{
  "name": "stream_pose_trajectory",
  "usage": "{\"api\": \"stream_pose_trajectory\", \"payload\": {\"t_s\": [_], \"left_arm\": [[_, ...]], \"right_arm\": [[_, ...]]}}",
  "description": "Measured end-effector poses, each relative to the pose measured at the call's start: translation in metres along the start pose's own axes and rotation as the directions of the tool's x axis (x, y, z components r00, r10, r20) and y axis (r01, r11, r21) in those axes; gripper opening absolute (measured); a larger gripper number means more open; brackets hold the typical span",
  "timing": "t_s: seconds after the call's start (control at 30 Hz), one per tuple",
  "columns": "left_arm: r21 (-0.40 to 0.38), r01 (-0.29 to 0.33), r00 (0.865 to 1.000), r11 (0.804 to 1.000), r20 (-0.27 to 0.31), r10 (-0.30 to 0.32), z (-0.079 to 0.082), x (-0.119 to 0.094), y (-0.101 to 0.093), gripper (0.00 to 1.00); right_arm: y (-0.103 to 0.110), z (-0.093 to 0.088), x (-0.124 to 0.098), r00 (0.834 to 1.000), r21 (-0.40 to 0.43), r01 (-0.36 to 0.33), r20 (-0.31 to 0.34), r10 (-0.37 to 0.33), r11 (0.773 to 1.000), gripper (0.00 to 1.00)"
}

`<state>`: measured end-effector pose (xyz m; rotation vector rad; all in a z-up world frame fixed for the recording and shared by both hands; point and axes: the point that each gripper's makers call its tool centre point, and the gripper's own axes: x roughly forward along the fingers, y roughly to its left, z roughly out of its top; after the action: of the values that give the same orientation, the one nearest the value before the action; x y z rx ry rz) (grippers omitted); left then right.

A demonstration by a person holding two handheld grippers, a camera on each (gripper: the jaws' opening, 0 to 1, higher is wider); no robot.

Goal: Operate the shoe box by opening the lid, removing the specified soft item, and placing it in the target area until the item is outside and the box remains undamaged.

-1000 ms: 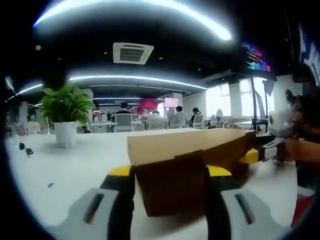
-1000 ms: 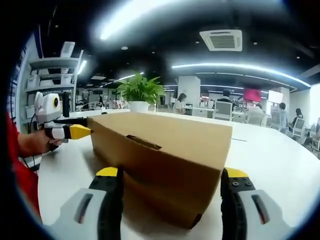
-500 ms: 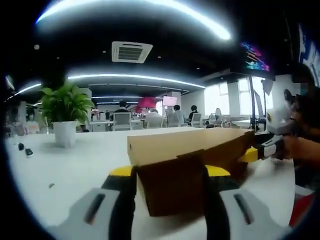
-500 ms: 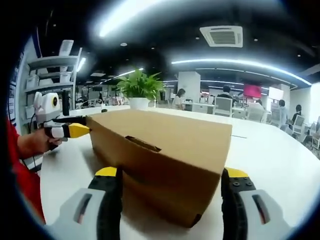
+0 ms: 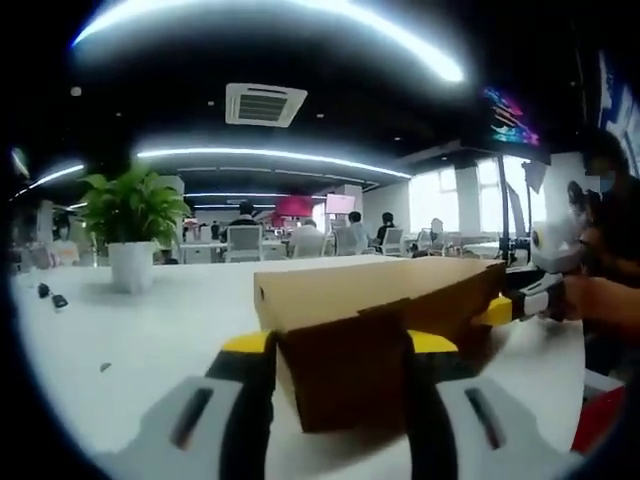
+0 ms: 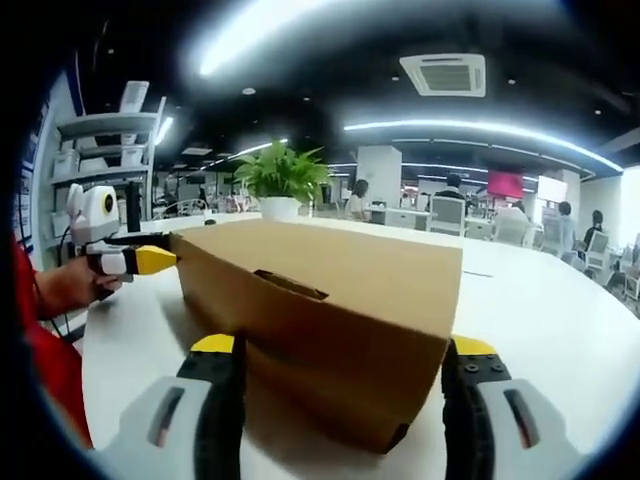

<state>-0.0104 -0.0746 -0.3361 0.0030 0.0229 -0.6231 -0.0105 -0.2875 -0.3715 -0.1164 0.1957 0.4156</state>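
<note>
Left gripper (image 5: 338,345): jaws spread wide on either side of 1 short end of the shoe box (image 5: 375,320), with a brown flap standing between them; whether the pads press the cardboard I cannot tell; likely set there to steady that end.
Right gripper (image 6: 342,350): jaws equally wide, straddling the opposite end, yellow tips beside the walls; probably bracing the box so the lid can be lifted without tearing.
Shoe box: lying closed on the white table (image 6: 560,320), towards the near edge; the soft item is presumably inside, unseen.
Left gripper view: the flap end, plus the right gripper's yellow tip at the far end.
Right gripper view: a slot in the long side wall; shelves (image 6: 110,150) behind.
Potted plant (image 5: 130,225): well beyond the box, near the far edge.
</note>
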Motion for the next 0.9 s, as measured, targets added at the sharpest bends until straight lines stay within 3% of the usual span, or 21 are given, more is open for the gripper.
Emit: {"api": "stream_pose_trajectory", "payload": {"t_s": [0.13,0.27,0.37,0.47,0.73,0.83,0.9], "left_arm": [[-0.007,0.007,1.0,1.0,-0.017,-0.007,0.0,0.0,0.003,0.52],[0.011,0.027,0.999,1.0,-0.022,-0.027,-0.002,0.0,0.006,0.51],[-0.007,0.04,0.999,0.999,-0.035,-0.04,-0.001,-0.001,0.004,0.51],[0.073,0.037,0.997,0.997,-0.065,-0.032,-0.004,-0.001,0.002,0.51],[0.038,0.048,0.998,0.998,-0.042,-0.046,-0.007,0.0,-0.002,0.5],[-0.049,0.044,0.998,0.998,-0.033,-0.046,-0.004,0.002,-0.003,0.5],[-0.049,0.049,0.998,0.998,-0.033,-0.051,-0.003,0.004,-0.004,0.5]], "right_arm": [[0.0,-0.003,-0.001,1.0,-0.028,0.008,-0.024,-0.009,1.0,0.81],[0.001,-0.001,-0.003,1.0,0.038,0.015,-0.001,-0.015,0.999,0.83],[0.002,-0.001,-0.003,1.0,0.033,0.016,0.003,-0.017,0.999,0.83],[0.003,0.0,-0.003,1.0,0.021,0.029,0.006,-0.029,0.999,0.82],[-0.003,0.001,-0.006,0.999,0.016,0.036,-0.003,-0.036,0.999,0.82],[-0.004,-0.001,-0.005,0.999,0.001,0.039,-0.014,-0.039,0.999,0.81],[-0.005,-0.002,-0.004,0.999,0.006,0.047,-0.007,-0.047,0.999,0.81]]}}
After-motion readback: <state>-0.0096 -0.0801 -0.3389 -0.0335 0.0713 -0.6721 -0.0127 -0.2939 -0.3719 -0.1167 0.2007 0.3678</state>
